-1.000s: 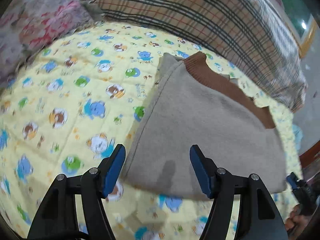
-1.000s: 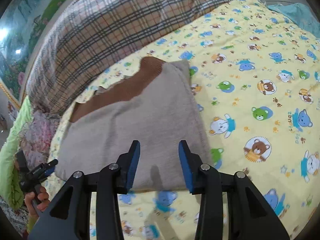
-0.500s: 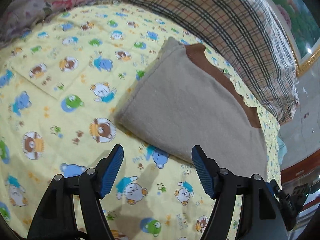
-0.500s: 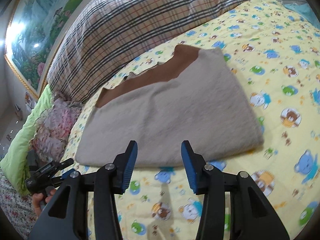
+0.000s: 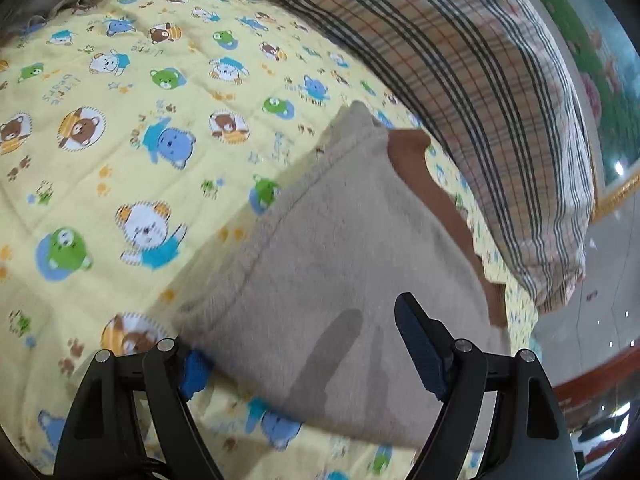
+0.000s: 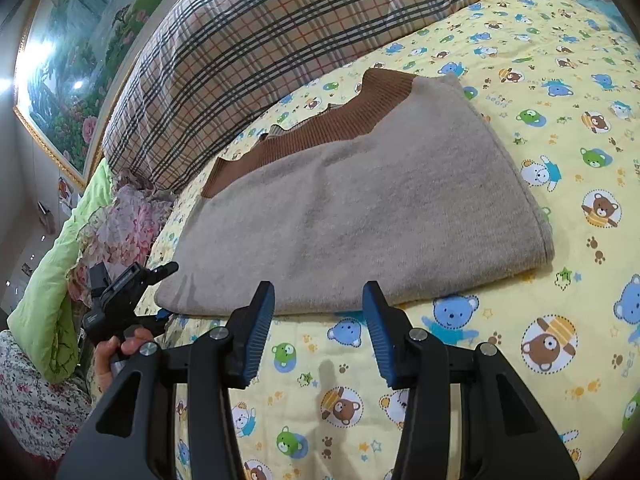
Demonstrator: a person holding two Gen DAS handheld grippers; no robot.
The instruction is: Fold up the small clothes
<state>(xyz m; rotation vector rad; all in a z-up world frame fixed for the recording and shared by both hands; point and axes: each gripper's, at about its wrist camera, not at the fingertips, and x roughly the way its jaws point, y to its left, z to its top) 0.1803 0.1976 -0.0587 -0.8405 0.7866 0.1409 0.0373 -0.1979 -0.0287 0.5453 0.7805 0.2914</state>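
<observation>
On the bed (image 6: 520, 360), spread with one yellow bear-print quilt (image 5: 120, 160) below one plaid pillow (image 6: 248, 40), we see a single folded beige sweater (image 6: 360, 208), brown-trimmed, its long edge running across in front of both tools. We judge our left gripper (image 5: 296, 348) nearer: its jaws are opening, straddling the sweater's near corner without pinching it. Our right gripper (image 6: 318, 332) hangs just short of the near edge, jaws spread and empty. Two grippers, one garment

The yellow bedsheet (image 5: 120, 152) reads, seemingly, "Little bears" (upside down beside the printed bears).
</observation>
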